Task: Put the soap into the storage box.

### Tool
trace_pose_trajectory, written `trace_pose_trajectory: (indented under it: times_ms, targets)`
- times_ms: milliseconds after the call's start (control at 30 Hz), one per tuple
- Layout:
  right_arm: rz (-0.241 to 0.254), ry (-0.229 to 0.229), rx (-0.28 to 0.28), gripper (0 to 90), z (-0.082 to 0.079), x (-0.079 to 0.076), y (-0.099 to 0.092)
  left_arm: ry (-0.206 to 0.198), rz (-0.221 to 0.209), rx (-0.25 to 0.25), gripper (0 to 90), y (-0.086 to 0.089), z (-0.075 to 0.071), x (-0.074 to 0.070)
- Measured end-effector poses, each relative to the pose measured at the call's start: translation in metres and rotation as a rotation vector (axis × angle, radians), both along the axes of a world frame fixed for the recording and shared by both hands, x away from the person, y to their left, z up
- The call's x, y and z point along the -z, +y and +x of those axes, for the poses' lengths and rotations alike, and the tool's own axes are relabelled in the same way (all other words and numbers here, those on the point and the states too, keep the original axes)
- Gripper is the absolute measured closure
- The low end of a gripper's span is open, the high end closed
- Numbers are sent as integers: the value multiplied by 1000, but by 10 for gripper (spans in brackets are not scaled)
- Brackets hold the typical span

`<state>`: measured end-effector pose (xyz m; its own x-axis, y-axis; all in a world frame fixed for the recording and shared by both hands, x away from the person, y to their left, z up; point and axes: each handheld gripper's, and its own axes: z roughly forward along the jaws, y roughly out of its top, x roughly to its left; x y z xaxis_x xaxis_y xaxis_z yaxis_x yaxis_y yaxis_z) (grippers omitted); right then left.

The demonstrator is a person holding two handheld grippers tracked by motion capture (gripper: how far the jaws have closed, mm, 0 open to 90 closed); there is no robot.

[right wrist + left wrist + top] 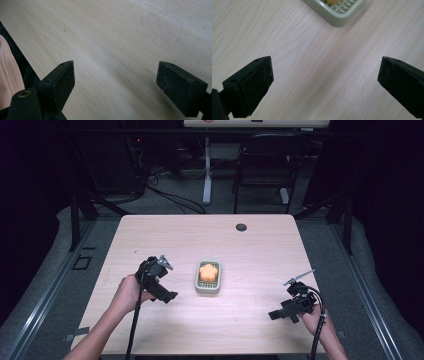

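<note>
Light wooden worktop (250, 250). In the middle, a small green tray (208, 277) with an orange flower-shaped thing (208, 271) sitting in it. Left tongs (167, 297) just beside the tray, spread wide, gripping nothing. Right tongs (280, 314) well apart from it, near the front right corner, also spread wide, nothing between them.
</note>
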<state>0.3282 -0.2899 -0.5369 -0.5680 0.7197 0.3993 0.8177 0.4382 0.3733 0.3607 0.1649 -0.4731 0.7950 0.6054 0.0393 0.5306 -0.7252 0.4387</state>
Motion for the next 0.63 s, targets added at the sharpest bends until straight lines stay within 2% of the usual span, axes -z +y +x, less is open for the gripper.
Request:
trace_pose_trajectory:
  times_ms: [300, 500, 567, 633]
  targets:
    - [0, -1, 4, 150, 0, 1, 1, 27, -9, -25, 0, 19, -16, 15]
    - [7, -7, 17, 150, -1, 1, 2, 43, -59, -42, 0, 24, -18, 22]
    - [3, -12, 16, 150, -1, 0, 2, 41, -62, -42, 0, 25, -18, 22]
    - [8, -19, 27, 150, -2, 1, 3, 45, -93, -41, 0, 27, -18, 21]
